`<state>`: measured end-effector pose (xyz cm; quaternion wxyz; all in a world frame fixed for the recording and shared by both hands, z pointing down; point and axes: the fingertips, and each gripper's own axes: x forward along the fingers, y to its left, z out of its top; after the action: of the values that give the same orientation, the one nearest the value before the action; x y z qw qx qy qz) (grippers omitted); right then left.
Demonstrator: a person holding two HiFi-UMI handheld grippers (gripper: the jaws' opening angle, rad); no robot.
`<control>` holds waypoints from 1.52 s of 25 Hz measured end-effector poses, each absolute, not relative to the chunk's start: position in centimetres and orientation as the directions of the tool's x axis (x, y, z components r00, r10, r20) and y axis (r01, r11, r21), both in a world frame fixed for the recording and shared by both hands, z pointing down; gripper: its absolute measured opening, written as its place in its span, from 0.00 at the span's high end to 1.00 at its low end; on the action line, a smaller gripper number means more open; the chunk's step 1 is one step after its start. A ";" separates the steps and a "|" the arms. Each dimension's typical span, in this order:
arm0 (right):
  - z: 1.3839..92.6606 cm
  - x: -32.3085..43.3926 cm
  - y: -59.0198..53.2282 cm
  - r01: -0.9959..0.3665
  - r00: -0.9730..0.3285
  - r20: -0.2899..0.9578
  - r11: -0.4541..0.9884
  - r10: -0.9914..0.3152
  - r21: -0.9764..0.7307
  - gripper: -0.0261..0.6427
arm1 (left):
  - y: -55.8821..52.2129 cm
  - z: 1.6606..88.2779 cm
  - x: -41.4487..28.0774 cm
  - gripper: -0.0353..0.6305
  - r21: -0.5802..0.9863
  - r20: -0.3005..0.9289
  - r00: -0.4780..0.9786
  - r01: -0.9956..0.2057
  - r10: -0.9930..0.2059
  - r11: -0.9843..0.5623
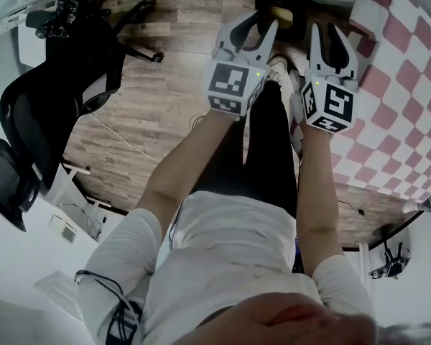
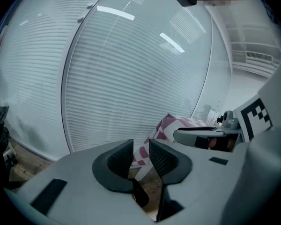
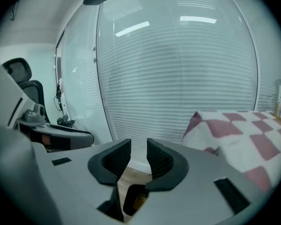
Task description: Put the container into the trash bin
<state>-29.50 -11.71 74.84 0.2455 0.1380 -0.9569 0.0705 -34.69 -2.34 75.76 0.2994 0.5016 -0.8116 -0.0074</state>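
Container point(image 1: 281, 14) looks dropped to me, in bin point(image 1: 299, 9) just beyond left gripper point(image 1: 258, 31); it and right gripper point(image 1: 327, 38) gape empty.

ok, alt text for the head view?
Seen from above, a person holds the left hand-held gripper and right hand-held gripper side by side, both open and empty, over a wooden floor. Just beyond: a dark bin with something yellow inside; checked tablecloth right, black office chairs left.
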 end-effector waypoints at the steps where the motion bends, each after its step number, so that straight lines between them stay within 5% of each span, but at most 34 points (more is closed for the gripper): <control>1: 72.8 -29.5 -11.8 -0.295 -0.851 0.472 0.953 -0.228 -0.071 0.79 | -2.4 73.7 -34.7 0.76 0.305 0.460 -0.321 -0.818 -0.828 0.487; 20: 39.8 -29.1 -4.8 -0.015 -0.985 0.175 0.997 -0.003 -0.070 0.83 | 0.4 39.5 -32.8 0.83 0.218 0.105 -0.300 -0.923 -0.948 0.316; 38: 26.4 -26.9 0.8 0.135 -0.989 0.060 0.991 0.135 -0.006 0.89 | 4.7 26.0 -29.5 0.90 0.180 -0.053 -0.226 -0.960 -0.973 0.213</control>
<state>-26.94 0.80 26.39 0.0300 -0.0675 -0.9973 0.0008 -29.51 4.68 26.00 0.0353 0.6212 -0.7780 -0.0872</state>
